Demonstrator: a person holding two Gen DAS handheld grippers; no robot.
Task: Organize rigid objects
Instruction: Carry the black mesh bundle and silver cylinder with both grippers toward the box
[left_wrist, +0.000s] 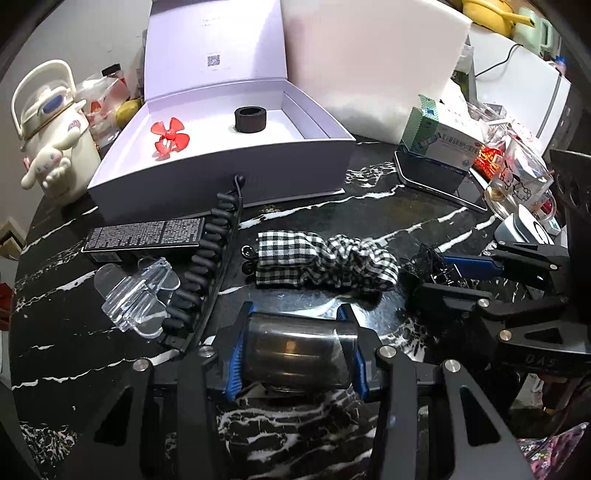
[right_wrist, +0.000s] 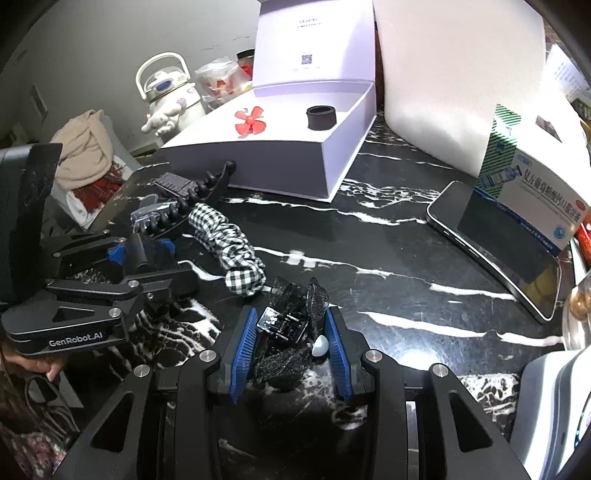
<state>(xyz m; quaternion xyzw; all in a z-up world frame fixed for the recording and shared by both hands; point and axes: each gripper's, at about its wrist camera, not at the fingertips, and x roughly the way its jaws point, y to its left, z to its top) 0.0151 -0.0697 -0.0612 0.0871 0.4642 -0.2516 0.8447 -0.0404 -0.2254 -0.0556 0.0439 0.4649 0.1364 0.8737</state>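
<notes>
My left gripper is shut on a dark metal cylinder, low over the black marble table; it also shows in the right wrist view. My right gripper has its jaws around a black glittery bow hair clip with a white bead, pads touching it; it shows at the right of the left wrist view. An open white box holds a red propeller and a black ring.
A checked scrunchie, a black claw clip, a clear plastic clip and a black labelled box lie on the table. A phone, a medicine box and a cartoon kettle stand around.
</notes>
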